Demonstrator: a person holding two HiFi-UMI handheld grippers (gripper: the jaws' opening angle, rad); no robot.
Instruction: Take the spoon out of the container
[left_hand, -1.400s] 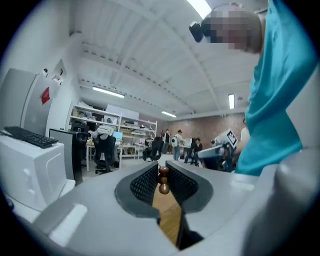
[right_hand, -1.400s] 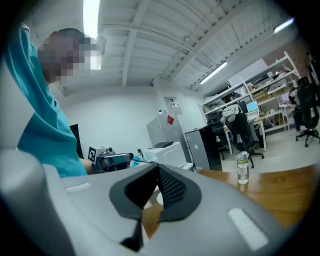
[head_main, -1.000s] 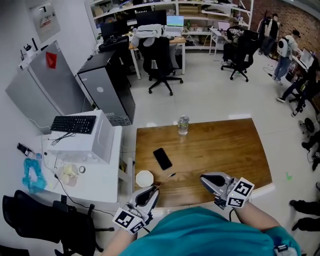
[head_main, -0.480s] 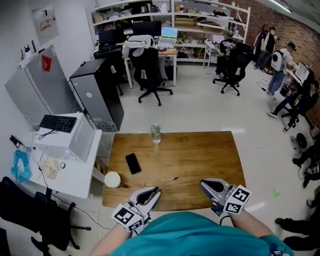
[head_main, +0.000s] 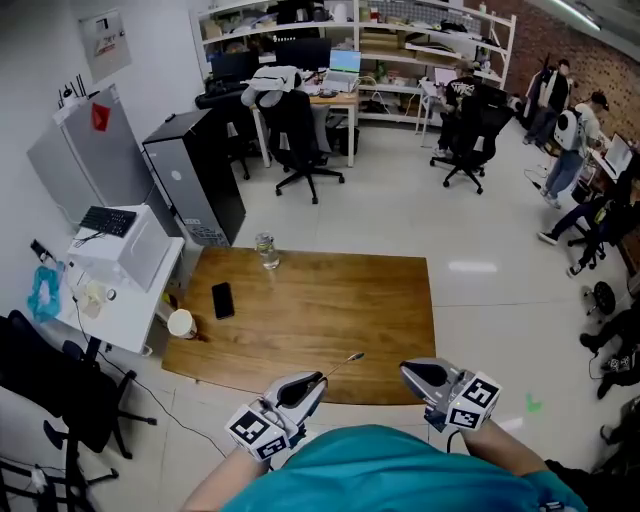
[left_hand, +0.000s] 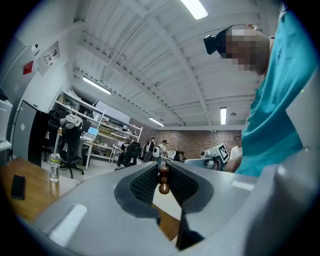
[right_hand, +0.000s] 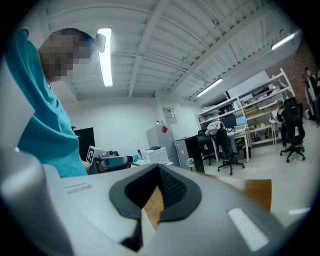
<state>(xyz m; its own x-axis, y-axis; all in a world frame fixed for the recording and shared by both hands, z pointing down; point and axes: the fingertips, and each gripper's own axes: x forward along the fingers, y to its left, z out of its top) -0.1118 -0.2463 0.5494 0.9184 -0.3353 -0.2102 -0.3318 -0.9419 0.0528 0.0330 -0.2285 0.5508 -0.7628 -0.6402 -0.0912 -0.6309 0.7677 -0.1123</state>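
Note:
My left gripper (head_main: 312, 382) is shut on the brown beaded handle of a spoon (head_main: 341, 364), over the table's near edge. The spoon's metal bowl points up and right, away from the jaws. In the left gripper view the spoon's handle (left_hand: 163, 181) is pinched between the dark ribbed pads of the left gripper (left_hand: 162, 170). The container, a white cup (head_main: 182, 323), stands at the table's left edge, well away from the spoon. My right gripper (head_main: 412, 369) hovers at the near right corner, jaws together with nothing in them, as the right gripper (right_hand: 159, 174) shows in its own view.
On the wooden table (head_main: 330, 300) lie a black phone (head_main: 222, 299) and a clear bottle (head_main: 266, 250) near the far left. A white side desk (head_main: 120, 290) with a keyboard stands left of the table. Office chairs, shelves and people are far behind.
The view has pulled back and to the right: the table, cup and phone now sit farther left and farther off. Both grippers keep their poses, and the spoon stays held.

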